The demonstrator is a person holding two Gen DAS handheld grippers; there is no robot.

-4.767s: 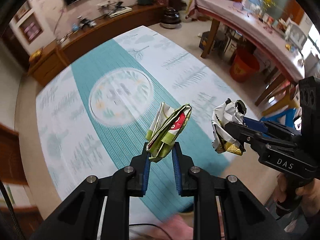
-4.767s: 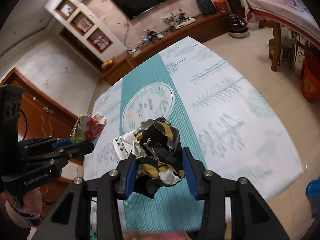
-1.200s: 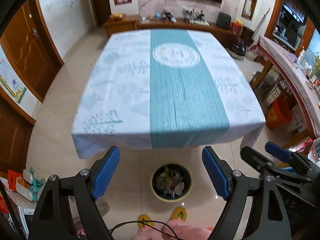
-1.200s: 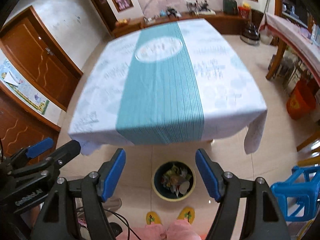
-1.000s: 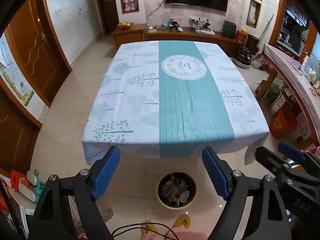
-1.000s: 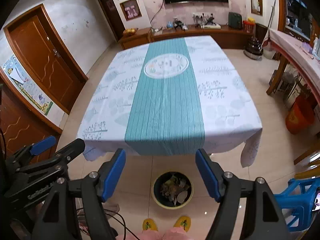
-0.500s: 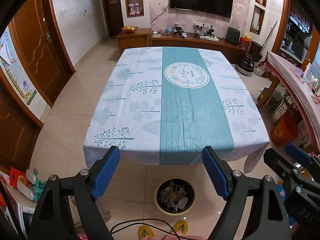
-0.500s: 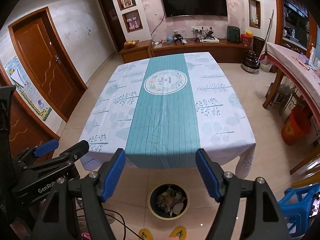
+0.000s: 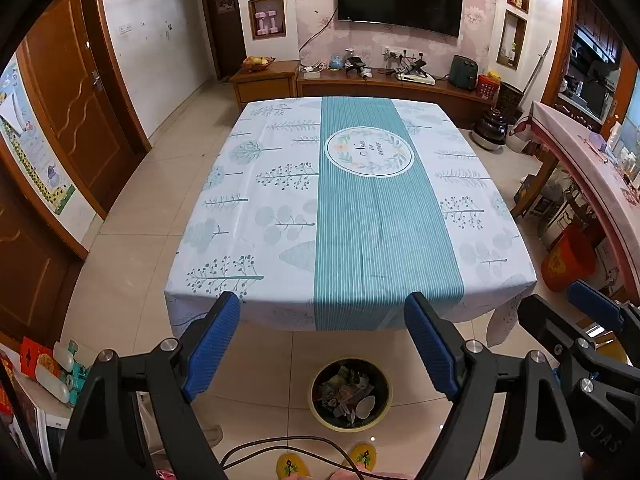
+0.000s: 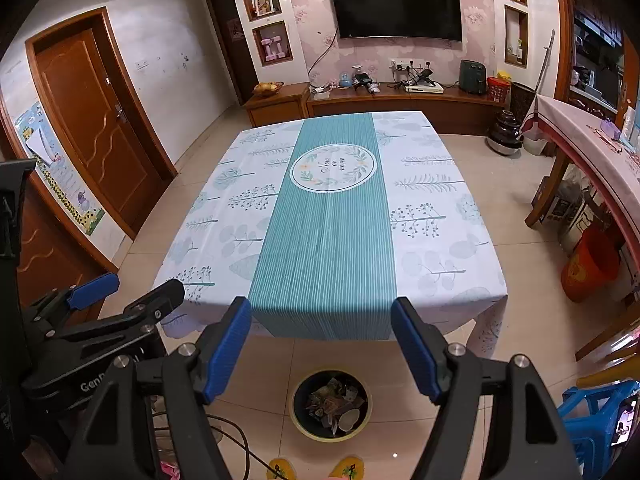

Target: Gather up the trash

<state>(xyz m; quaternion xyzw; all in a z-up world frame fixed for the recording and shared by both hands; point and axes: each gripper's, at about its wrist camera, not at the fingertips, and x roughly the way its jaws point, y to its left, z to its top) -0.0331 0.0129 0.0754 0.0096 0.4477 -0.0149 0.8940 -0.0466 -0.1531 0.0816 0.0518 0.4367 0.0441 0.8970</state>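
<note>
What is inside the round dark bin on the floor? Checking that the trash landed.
The round dark bin holds crumpled wrappers and a pale shell-like piece; anything beneath them is covered.

Tablecloth (image 10: 432, 240) medallion (image 10: 333, 168): "Now or never", cursive, inside a leaf wreath; smaller and harder to read in the left wrist view.
Left gripper (image 10: 124, 292) body: "GenR…", white letters, remainder hidden.
Right gripper (image 9: 560, 312) body: "DAS", pale letters on black.
Wall poster (image 10: 64, 184): print too small to read.
</note>
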